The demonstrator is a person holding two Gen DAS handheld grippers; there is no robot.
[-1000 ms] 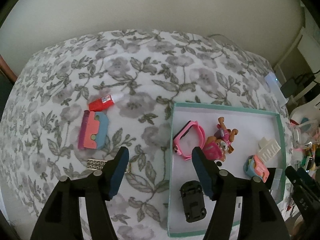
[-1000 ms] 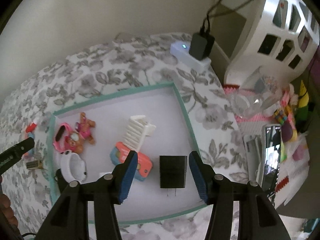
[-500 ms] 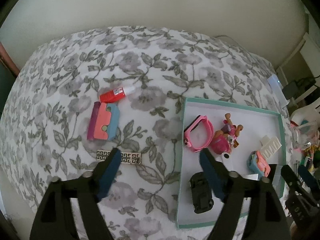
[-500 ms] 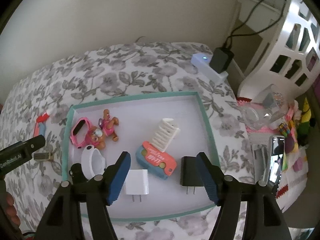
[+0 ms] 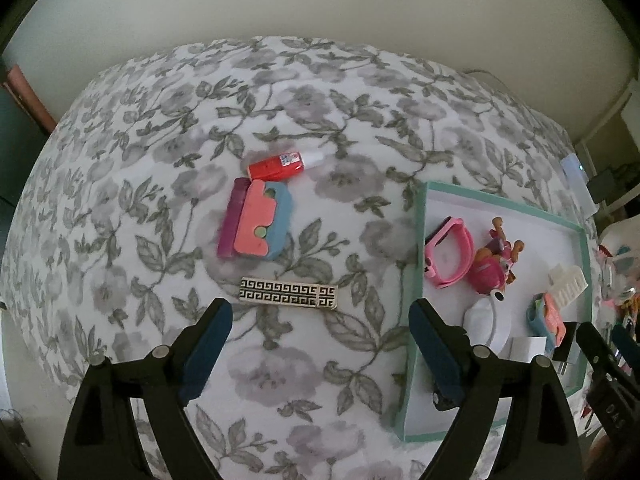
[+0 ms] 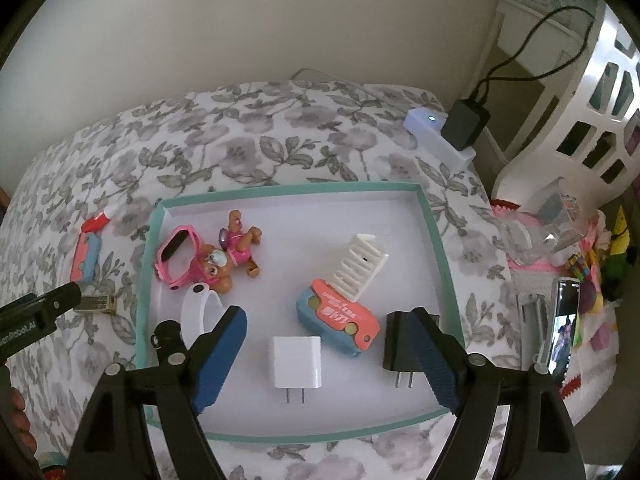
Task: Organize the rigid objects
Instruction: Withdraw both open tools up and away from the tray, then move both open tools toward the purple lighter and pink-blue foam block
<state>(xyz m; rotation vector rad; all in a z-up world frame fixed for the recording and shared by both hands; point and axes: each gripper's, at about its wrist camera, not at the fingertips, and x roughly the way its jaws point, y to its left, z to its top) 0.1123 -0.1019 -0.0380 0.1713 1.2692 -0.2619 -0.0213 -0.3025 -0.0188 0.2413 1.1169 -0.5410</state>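
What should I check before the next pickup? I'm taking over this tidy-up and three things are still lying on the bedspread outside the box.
1. Left gripper empty: ok, its jaws are opening with nothing between them.
2. Right gripper empty: ok, its jaws are opening above the white charger, not touching it.
3. Patterned bar reachable: ok, it lies flat, just ahead of the left gripper, apart from other things.
4. Red bottle and pink-and-blue piece separate: cannot tell, they lie very close.
5. Room in the box: ok, bare floor shows along its far side.
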